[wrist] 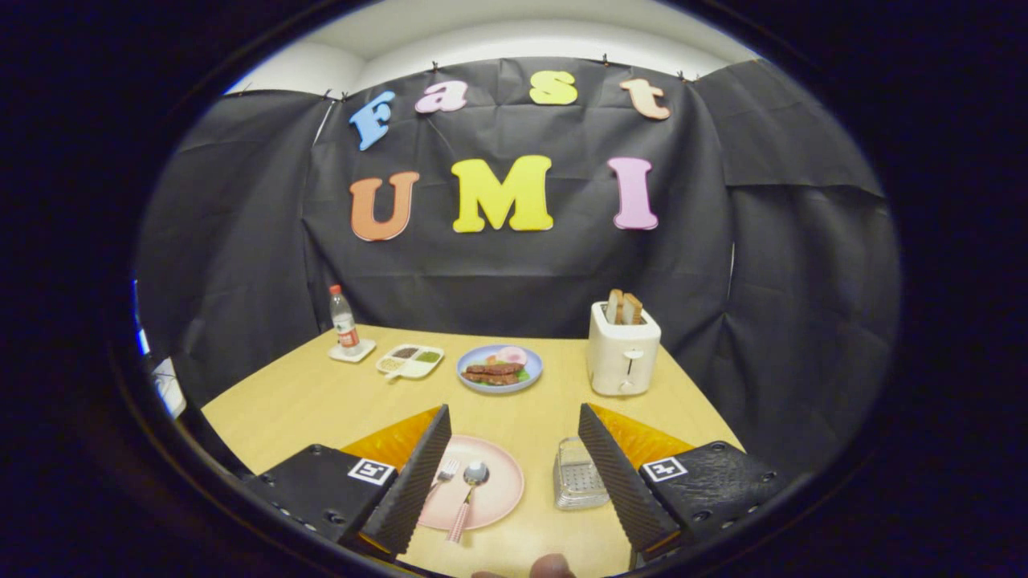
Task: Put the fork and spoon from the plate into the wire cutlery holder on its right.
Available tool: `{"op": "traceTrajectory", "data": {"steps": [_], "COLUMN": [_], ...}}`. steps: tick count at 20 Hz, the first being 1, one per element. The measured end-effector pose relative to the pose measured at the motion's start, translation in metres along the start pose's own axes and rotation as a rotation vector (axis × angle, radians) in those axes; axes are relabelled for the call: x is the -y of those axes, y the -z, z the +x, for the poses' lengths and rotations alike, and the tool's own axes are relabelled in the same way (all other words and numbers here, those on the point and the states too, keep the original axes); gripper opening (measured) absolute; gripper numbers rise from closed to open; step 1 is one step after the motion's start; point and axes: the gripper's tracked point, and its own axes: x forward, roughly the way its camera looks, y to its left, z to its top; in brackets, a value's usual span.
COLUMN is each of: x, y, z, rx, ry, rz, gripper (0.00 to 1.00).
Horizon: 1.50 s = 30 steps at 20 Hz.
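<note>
A pink plate (498, 494) lies on the wooden table just ahead of my fingers, nearer the left one. On it rest a spoon (470, 490) with a pink handle and, to its left, a fork (445, 474) partly hidden behind the left finger. The wire cutlery holder (577, 484) stands to the plate's right, close against the right finger (618, 478). My gripper (514, 474) is held above the table, open wide, with nothing between its fingers.
Farther back stand a white toaster (622, 353) with two slices of toast, a blue plate of food (499, 368), a white divided tray (410, 361) and a water bottle (345, 321) on a coaster. Black cloth walls close the booth behind the table.
</note>
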Motion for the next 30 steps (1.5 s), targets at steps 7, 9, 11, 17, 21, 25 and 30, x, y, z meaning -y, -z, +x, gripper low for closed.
{"op": "traceTrajectory", "data": {"steps": [7, 9, 11, 17, 21, 25, 30], "x": [-0.026, -0.034, -0.041, -0.058, -0.059, -0.058, -0.053], "y": [0.067, 0.09, 0.108, 0.159, 0.181, 0.186, 0.196], "z": [0.029, 0.033, 0.038, 0.058, 0.062, 0.065, 0.064], "rx": [-0.378, -0.495, -0.589, -0.764, -0.83, -0.865, -0.915], "ry": [-0.081, -0.101, -0.099, -0.076, -0.052, -0.029, 0.013], "rz": [-0.003, 0.004, 0.005, -0.011, 0.008, 0.023, 0.015], "gripper": [0.96, 0.96, 0.95, 0.8, 0.73, 0.59, 0.43]}}
